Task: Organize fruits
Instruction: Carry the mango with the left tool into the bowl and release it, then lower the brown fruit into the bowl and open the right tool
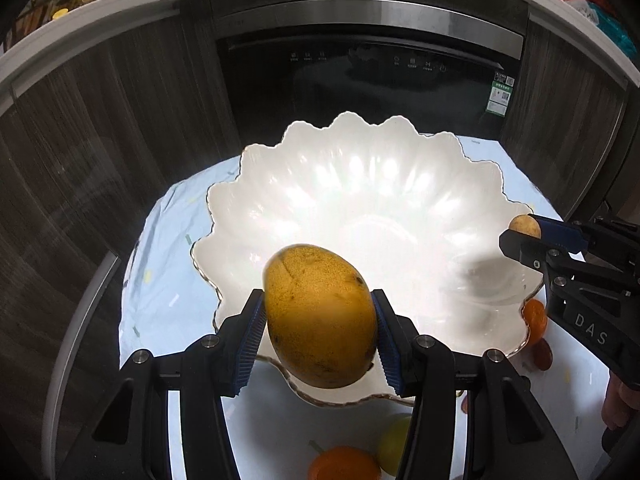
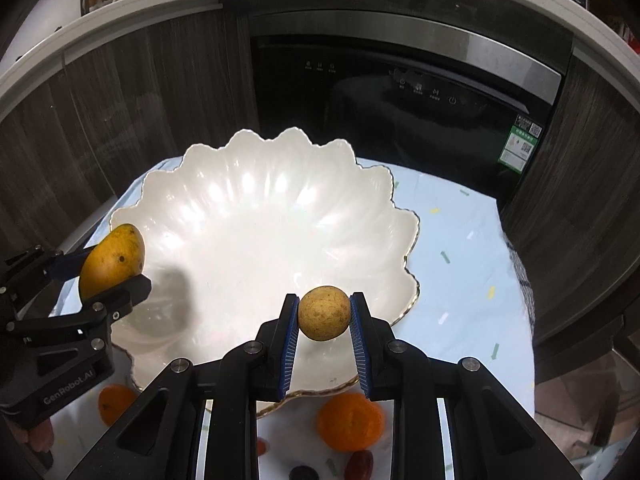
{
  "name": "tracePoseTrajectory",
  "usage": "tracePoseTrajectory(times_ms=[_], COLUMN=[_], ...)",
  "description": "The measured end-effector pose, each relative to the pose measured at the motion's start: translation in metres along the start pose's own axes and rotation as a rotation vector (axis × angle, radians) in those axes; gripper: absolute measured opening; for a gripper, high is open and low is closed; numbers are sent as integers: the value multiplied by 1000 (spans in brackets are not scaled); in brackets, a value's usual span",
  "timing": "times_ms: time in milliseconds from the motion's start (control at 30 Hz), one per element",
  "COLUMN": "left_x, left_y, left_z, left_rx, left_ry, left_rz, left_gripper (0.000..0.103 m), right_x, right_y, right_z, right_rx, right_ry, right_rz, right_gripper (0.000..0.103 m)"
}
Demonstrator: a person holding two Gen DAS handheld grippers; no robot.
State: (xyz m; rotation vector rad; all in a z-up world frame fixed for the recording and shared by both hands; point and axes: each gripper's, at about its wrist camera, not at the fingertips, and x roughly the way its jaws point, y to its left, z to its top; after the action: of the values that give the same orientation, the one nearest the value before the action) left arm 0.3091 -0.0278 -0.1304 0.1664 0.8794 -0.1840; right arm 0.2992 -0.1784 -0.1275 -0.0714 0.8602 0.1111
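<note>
Dark cabinets back the bench [image 1: 168, 312], where a white scalloped bowl [image 1: 360, 200] sits. Over its rim my left claw [image 1: 320, 320] clenches a mango [image 1: 320, 316]; my right claw [image 2: 324, 312] clenches a small round fruit [image 2: 324, 312], perhaps a longan. Only the right view shows grapes [image 2: 304, 472].

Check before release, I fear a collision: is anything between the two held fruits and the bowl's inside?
Nothing visible. The mango and small round fruit hang over the empty white bowl; its floor below is bare.
</note>
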Motion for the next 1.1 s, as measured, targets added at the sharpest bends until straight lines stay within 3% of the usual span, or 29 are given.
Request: tracePoseTrajectory(times_ms=[67,200,367,533,1100], left_x=[-5,-12,-21,-30,-56], left_y=[-2,-2,4,5,5], left_z=[2,4,3,0,-16], left_rx=[12,24,-3,-14,-27], left_ry=[-26,-46,-61,-71,-94], left_rz=[13,29,52,62,71], left_gripper=[70,72,84,88,89], right_x=[-1,-9,-18,-28,-56], right_y=[0,-3,-7,-9,-3], right_z=[1,2,2,-2,-13], right_rx=[2,26,44,48,45], right_ry=[-3,-35,-54,-66,-87], right_rz=[-2,-28,-52,-67,-79], right_gripper=[36,63,69,69,69])
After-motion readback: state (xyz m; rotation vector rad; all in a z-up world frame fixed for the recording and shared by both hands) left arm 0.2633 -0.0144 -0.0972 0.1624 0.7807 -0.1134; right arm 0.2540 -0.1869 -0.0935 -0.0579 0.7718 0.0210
